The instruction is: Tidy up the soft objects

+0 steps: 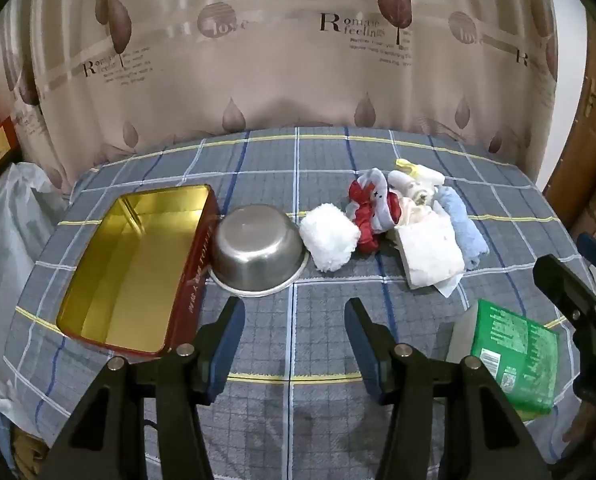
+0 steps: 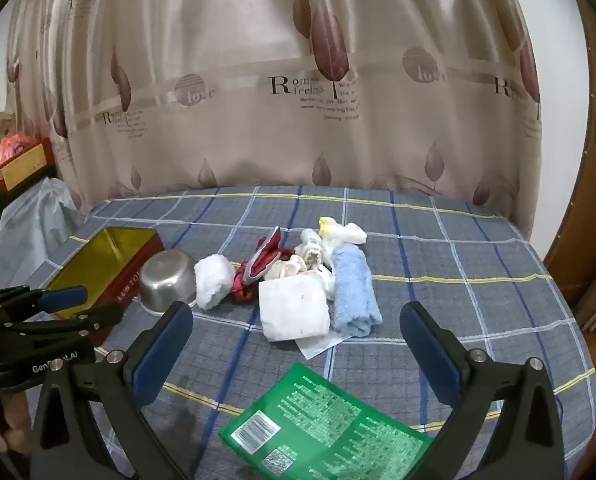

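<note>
A pile of soft things lies mid-table: a fluffy white cloth [image 1: 329,240] [image 2: 214,280], a red and white sock bundle [image 1: 371,210] [image 2: 258,268], a folded white cloth [image 1: 431,256] [image 2: 294,308], a rolled light blue towel [image 1: 467,232] [image 2: 353,292] and small white and yellow socks [image 1: 415,180] [image 2: 343,232]. An open red tin with a gold inside [image 1: 130,264] [image 2: 98,260] stands at the left, empty. My left gripper [image 1: 294,320] is open and empty, in front of the bowl. My right gripper [image 2: 298,344] is open and empty, above the green packet.
An upside-down steel bowl [image 1: 258,252] [image 2: 166,280] sits between the tin and the fluffy cloth. A green packet [image 1: 513,356] [image 2: 321,428] lies near the front right. The plaid tablecloth [image 1: 298,420] covers the table; a patterned curtain [image 1: 278,60] hangs behind. A white bag [image 1: 6,220] sits at the left.
</note>
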A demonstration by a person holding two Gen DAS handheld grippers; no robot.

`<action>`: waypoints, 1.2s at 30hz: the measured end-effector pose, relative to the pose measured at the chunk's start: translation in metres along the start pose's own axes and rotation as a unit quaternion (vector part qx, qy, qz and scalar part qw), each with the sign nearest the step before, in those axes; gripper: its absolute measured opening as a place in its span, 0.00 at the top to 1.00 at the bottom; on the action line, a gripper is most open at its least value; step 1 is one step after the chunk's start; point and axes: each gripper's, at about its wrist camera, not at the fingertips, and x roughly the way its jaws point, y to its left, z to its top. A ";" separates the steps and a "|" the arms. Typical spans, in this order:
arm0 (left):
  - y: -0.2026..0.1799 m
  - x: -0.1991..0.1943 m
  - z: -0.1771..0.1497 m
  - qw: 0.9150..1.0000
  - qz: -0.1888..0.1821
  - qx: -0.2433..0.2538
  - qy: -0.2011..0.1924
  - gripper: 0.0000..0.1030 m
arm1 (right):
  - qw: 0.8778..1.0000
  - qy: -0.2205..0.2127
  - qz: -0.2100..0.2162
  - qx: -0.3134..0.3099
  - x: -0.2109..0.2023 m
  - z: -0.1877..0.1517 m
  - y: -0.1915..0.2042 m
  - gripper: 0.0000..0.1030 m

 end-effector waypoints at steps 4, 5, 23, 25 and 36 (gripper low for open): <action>0.004 0.002 -0.003 1.000 -0.008 -0.008 0.004 0.48 | 1.000 0.001 0.000 -0.006 -0.001 0.000 0.003 0.00; 0.004 0.002 -0.003 1.000 -0.007 -0.008 0.004 0.48 | 1.000 0.000 -0.001 -0.007 -0.001 0.000 0.003 0.00; 0.011 0.006 -0.008 0.999 -0.019 -0.025 -0.009 0.48 | 1.000 0.005 0.002 -0.011 -0.001 0.000 0.006 0.00; 0.009 0.006 -0.008 1.000 -0.014 -0.022 -0.007 0.48 | 1.000 0.004 0.002 -0.010 -0.001 -0.001 0.006 0.00; 0.009 0.008 -0.009 1.000 -0.004 -0.022 -0.001 0.48 | 1.000 0.005 0.005 -0.009 0.001 -0.003 0.006 0.00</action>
